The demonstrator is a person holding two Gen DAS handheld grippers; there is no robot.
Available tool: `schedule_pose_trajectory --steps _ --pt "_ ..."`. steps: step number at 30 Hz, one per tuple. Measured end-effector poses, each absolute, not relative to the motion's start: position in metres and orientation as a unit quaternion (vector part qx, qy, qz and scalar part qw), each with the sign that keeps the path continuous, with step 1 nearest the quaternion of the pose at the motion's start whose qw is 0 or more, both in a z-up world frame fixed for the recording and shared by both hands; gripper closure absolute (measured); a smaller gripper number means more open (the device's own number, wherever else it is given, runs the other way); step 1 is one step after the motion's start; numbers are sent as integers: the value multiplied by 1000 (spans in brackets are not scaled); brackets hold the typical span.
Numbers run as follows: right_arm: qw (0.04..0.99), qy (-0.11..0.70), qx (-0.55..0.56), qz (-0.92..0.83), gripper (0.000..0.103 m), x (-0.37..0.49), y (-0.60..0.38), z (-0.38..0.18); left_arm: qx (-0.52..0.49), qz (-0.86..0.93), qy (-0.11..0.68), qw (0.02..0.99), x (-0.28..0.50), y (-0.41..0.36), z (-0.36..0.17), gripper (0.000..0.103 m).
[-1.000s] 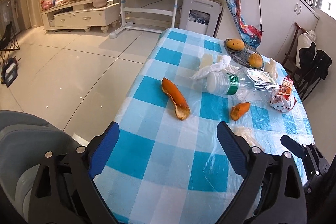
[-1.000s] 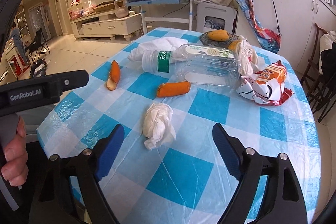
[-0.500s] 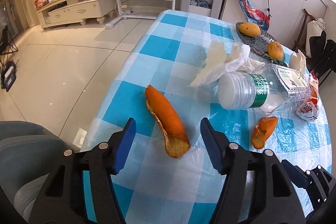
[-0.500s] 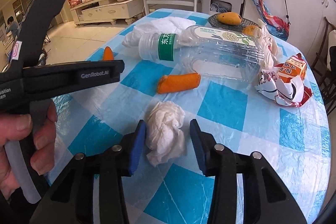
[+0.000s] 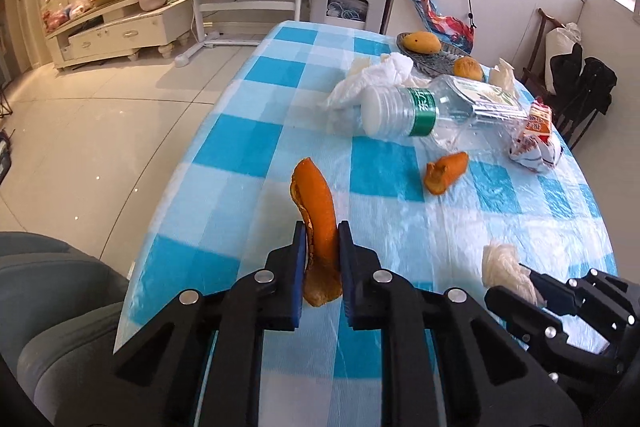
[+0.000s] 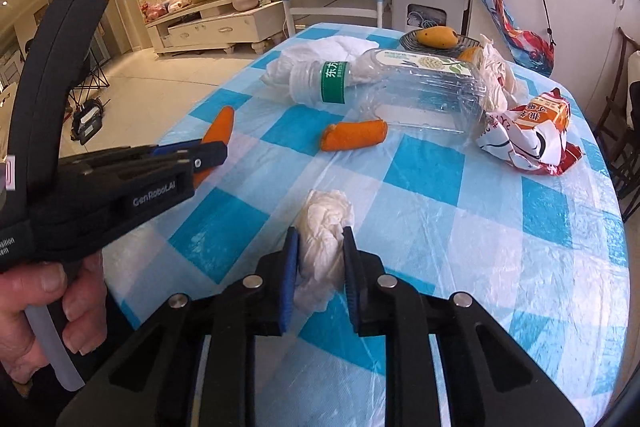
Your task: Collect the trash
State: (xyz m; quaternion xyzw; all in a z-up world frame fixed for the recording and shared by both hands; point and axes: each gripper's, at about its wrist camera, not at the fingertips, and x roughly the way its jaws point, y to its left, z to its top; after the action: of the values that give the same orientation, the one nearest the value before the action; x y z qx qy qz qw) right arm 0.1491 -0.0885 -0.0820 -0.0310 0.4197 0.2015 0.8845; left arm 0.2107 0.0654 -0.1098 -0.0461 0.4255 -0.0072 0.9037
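Observation:
A long orange peel (image 5: 316,199) stands up between the blue pads of my left gripper (image 5: 319,239), whose jaws are closing and press on its lower part. It is lifted off the checked tablecloth (image 5: 260,143). In the right wrist view a crumpled white tissue wad (image 6: 326,215) sits on the cloth between the pads of my right gripper (image 6: 320,239). These jaws are closing too and squeeze the wad. The left gripper (image 6: 208,153) shows there at the left, held by a person's hand (image 6: 40,291).
Farther back on the table lie a second peel piece (image 5: 446,173), an empty plastic bottle (image 5: 416,111), a red-and-white snack wrapper (image 5: 536,139) and white tissues (image 5: 372,79). A plate with mangoes (image 5: 424,43) stands at the far end. A grey chair (image 5: 60,291) is at the near left.
Both grippers went from wide open to closed: the left came down over the long peel and gripped it, the right closed on the tissue wad. The peel now tilts up off the cloth.

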Motion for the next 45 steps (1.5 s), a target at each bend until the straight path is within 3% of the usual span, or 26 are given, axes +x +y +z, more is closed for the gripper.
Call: schedule_pose_trajectory --steps 15,17,19,23,28,32,35,37,40,45 --pt "873 420 -59 242 80 55 -70 -80 -59 -38 423 903 106 75 -99 88" --pt "872 422 -63 241 76 48 -70 -83 -58 -41 426 902 97 75 -99 88" --pt "873 422 -62 238 66 42 -71 -84 -59 -44 428 901 88 76 -99 88" --pt "885 404 -59 222 59 30 -80 -77 -50 -52 435 897 71 72 -100 88" --pt "916 351 -40 188 36 20 -98 -60 -24 -80 457 885 51 57 -103 88" --pt "933 319 -32 165 31 17 -107 -53 23 -110 490 865 38 39 -116 87" --pt "937 311 -28 156 26 18 -110 -53 31 -108 494 862 34 37 -120 72" --pt "939 309 -28 152 23 18 -112 -54 28 -94 480 872 33 40 -115 47" --pt "941 305 -26 147 20 16 -114 -56 20 -79 449 890 32 47 -102 30" --pt "943 300 -25 143 20 15 -115 -56 -2 -32 392 919 34 63 -82 20"
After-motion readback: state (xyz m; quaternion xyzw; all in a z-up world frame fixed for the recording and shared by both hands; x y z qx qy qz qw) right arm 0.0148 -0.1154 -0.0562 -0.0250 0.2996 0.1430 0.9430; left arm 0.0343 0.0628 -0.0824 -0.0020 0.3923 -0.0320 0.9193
